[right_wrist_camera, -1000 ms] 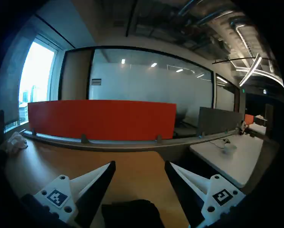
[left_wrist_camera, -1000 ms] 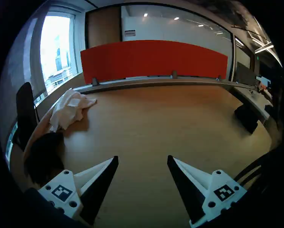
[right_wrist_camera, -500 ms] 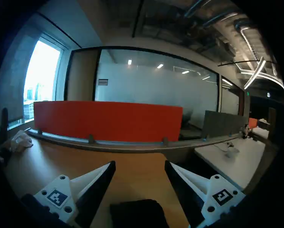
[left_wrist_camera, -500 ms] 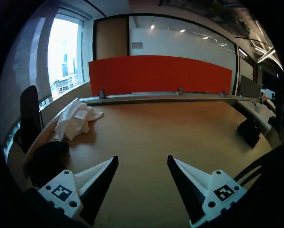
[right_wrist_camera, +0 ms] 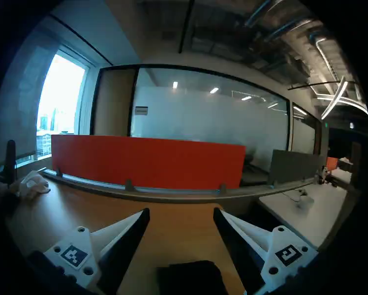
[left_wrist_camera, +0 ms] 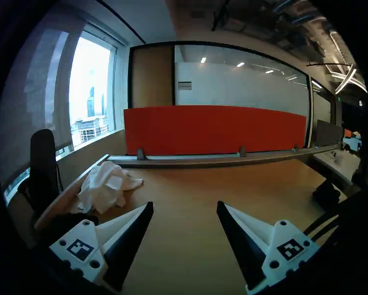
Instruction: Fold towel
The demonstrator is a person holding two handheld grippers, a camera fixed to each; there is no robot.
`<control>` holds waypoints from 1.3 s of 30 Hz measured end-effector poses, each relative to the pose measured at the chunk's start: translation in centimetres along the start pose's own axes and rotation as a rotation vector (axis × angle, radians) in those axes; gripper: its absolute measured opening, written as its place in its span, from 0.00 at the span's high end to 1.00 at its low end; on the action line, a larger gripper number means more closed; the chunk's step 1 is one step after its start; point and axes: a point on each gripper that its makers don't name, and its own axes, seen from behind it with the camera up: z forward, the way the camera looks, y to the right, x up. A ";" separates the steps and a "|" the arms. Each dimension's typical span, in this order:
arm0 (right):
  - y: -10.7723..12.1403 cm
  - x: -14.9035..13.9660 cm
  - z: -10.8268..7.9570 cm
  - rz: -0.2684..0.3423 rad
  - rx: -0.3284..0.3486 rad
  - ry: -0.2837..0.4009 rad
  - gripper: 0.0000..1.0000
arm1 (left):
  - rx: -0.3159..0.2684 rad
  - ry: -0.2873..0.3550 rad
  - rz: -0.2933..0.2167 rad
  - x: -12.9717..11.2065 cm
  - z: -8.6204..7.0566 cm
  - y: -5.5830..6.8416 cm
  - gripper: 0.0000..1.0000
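Towel [left_wrist_camera: 105, 189] crumpled on surface [left_wrist_camera: 208, 194], unfolded. Left gripper [left_wrist_camera: 184, 203] and right gripper [right_wrist_camera: 180, 210] clear of towel, fingers spread, empty; likely readied for grasp.

A: Where is there room on the counter [left_wrist_camera: 223, 184]?
B: The middle lies open up to the red divider [left_wrist_camera: 213, 129]; the crumpled towel [left_wrist_camera: 105, 187] blocks the left side; a black object [left_wrist_camera: 327, 192] sits at the right edge.

The white towel [left_wrist_camera: 105, 189] is showing as soft, creased cloth. The desk [left_wrist_camera: 199, 191] is looking like smooth wood with a faint sheen; the red divider panel [left_wrist_camera: 213, 130] is appearing matt and even.
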 end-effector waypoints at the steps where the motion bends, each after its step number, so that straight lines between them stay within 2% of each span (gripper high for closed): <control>1: -0.2 -0.1 0.0 -0.003 0.004 -0.002 0.00 | 0.001 0.011 0.000 0.5 0.1 -0.2 0.04; 6: -0.9 -0.1 -0.2 -0.016 0.024 -0.009 0.00 | 0.008 0.052 0.000 2.4 0.8 -1.0 0.04; 21: -3.7 2.0 -0.3 -0.019 0.055 0.026 0.00 | -0.011 0.133 -0.005 6.3 2.0 -1.7 0.04; 33: -8.4 4.5 -0.2 0.013 0.087 0.086 0.00 | -0.040 0.191 -0.013 9.3 2.7 -0.9 0.04; 39: -11.2 5.3 -0.2 0.021 0.107 0.105 0.00 | -0.048 0.205 -0.031 9.8 2.8 -0.8 0.04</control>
